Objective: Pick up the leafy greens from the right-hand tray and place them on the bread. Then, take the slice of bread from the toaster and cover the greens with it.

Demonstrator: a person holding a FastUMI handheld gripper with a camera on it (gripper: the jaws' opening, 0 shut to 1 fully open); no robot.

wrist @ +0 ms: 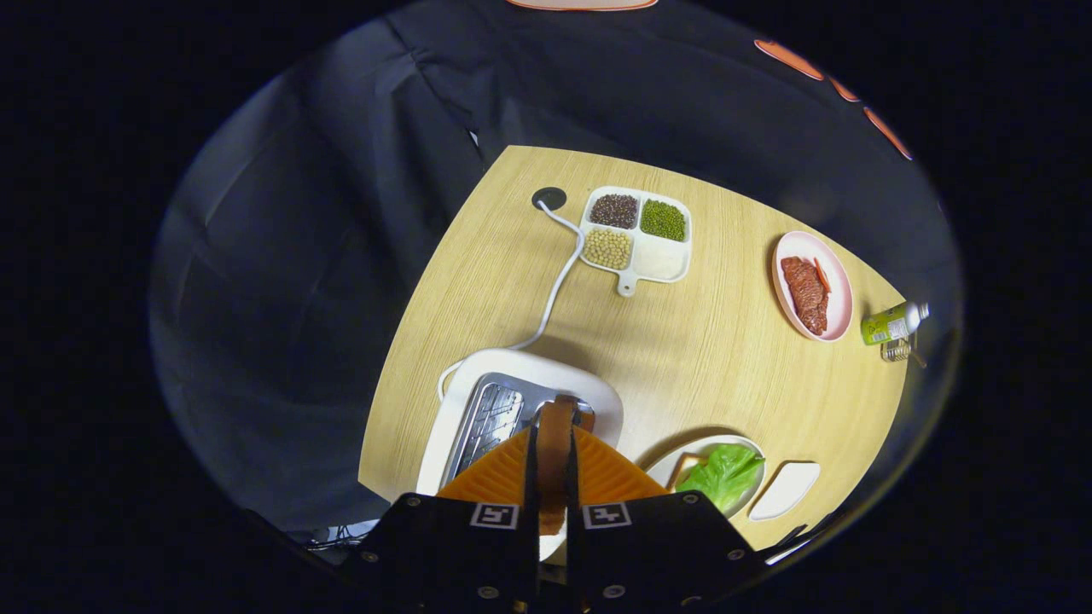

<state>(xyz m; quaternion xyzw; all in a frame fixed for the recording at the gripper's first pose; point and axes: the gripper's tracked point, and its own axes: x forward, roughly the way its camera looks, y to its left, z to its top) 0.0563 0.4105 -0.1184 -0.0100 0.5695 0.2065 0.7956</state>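
The jaws (554, 443) are closed edge-on against a brown-crusted slice of bread (554, 465), one finger on each face, and hold it upright above the toaster (529, 401), whose metal top and slot lie just beyond and below them. The slice looks clear of the slot, though how far it has risen is hard to judge from this angle.

To the right of the fingers, a round white plate (674, 465) carries the leafy greens (725, 473); a thin tan edge beside the leaf is probably the lower slice of bread, so the first half of the task reads as done. What is left, by my reckoning, is to carry the held slice over to that plate, lay it flat on the greens and let go.

The near part of the plate and of the toaster is hidden behind the gripper body, so how the leaf sits on the bread cannot be checked. A small white tray (785, 489) lies just right of the plate on the wooden surface (699, 341), its near end cut off
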